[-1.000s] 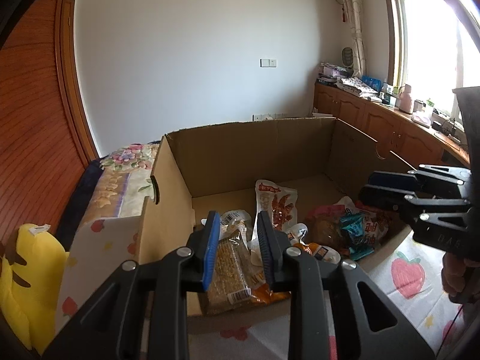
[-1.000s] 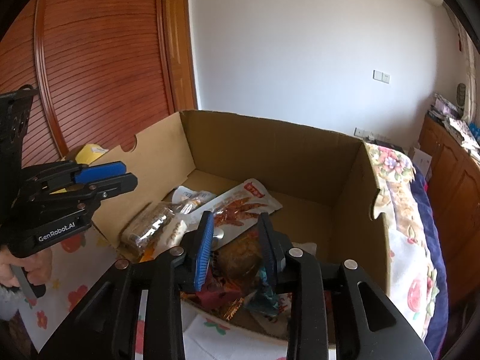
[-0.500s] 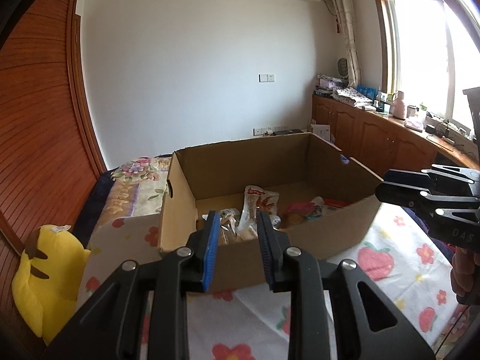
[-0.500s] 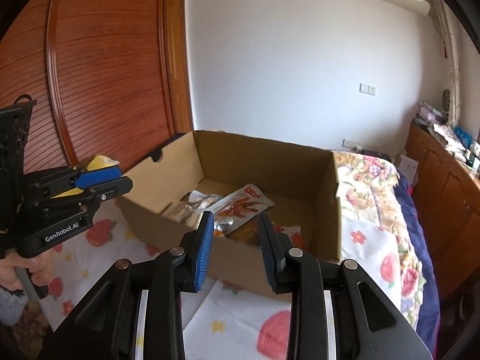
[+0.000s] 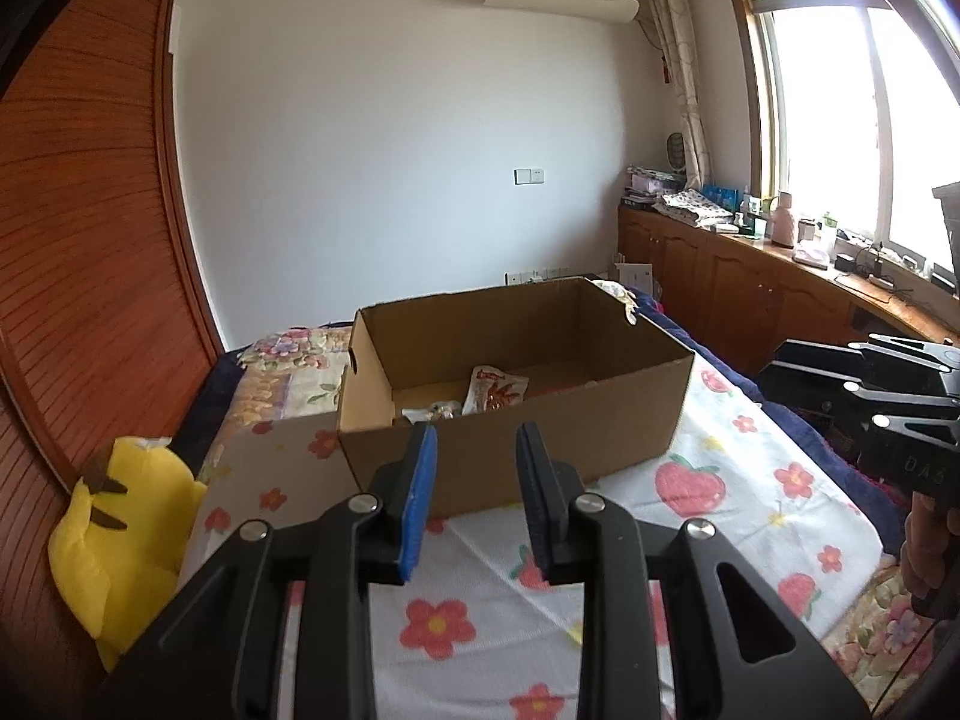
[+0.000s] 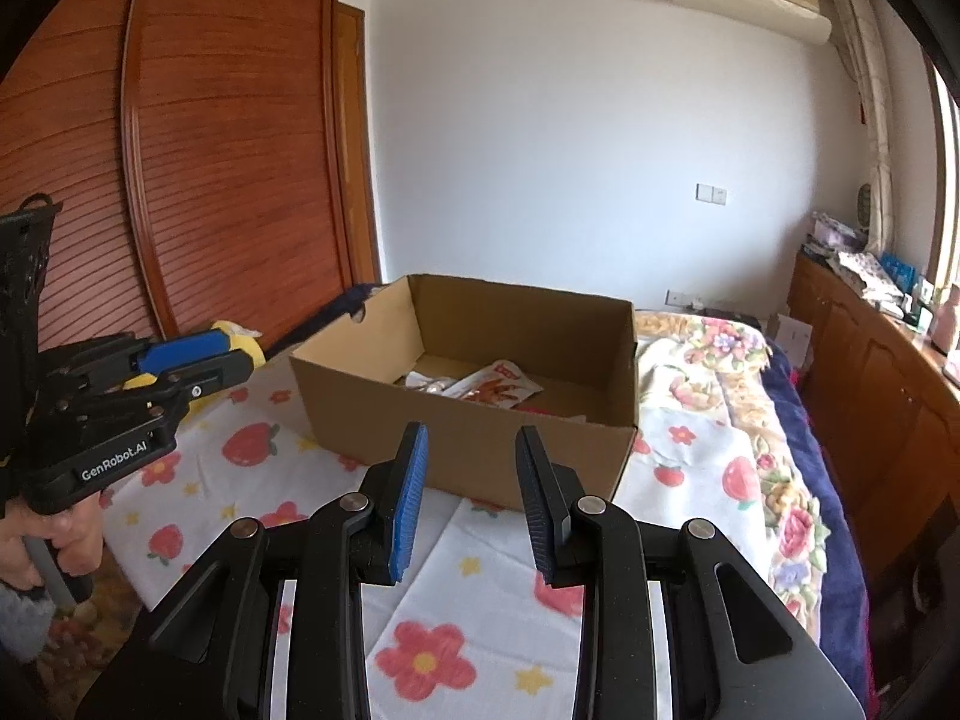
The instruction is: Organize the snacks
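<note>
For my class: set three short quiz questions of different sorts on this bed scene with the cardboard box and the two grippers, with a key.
1. True or false: the left gripper holds a snack packet.
2. Where does the red and white snack packet lie? A on the bedsheet; B inside the cardboard box; C on the cabinet.
3. Fill in: beside the box, against the wooden doors, lies a ____ plush toy.

Key: 1 false, nothing is between its fingers, as with the right gripper; 2 B; 3 yellow.
</note>
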### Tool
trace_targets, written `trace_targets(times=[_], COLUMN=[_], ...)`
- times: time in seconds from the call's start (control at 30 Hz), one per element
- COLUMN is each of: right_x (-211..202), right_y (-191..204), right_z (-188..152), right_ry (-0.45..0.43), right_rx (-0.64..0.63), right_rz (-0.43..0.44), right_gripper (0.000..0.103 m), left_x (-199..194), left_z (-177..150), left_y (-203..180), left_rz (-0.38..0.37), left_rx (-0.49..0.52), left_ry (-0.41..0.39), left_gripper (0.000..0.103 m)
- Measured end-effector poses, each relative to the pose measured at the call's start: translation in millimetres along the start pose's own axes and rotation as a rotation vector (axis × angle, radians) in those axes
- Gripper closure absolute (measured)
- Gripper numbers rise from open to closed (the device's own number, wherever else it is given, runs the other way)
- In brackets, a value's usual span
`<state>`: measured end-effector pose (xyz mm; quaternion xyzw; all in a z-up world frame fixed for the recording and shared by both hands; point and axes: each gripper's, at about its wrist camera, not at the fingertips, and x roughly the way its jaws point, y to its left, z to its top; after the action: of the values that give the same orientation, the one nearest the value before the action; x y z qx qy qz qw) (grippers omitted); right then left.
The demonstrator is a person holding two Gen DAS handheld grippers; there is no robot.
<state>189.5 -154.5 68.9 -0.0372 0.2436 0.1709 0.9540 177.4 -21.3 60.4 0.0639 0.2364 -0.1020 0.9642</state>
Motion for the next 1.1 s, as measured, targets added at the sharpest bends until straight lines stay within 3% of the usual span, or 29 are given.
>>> trace_targets(times=[0.23,0.47,0.6,0.77,1.1], right_x=[-30,-55,-65,-79,-104], right_y=[7,16,19,20,23], right_z=[-18,-37,-48,-59,-77], right_ry=[-0.013,-0.019,-0.03,-0.046,-0.068], right_rx=[0.01,0.019,0.029,0.053,0.074], right_rz=[-0.012,-0.026,-0.04,-0.065,-0.116], right_gripper=[0.073,0.072,0.06,0.046,0.035], left_x=[-24,-48,-60,-76,-100], left_z=[-18,-35,-44,-56,-71], left_y=[-8,-14,-21,-29,-38], left_rz=[0.015,0.045,0.079,0.099,0.159], left_rx=[-0.002,-0.013,-0.01,-0.018,-0.015], left_ry=[0.004,-0.002,-0.012,-0.021,-0.056], left_gripper=[0.075,0.062,0.055,0.055,0.052])
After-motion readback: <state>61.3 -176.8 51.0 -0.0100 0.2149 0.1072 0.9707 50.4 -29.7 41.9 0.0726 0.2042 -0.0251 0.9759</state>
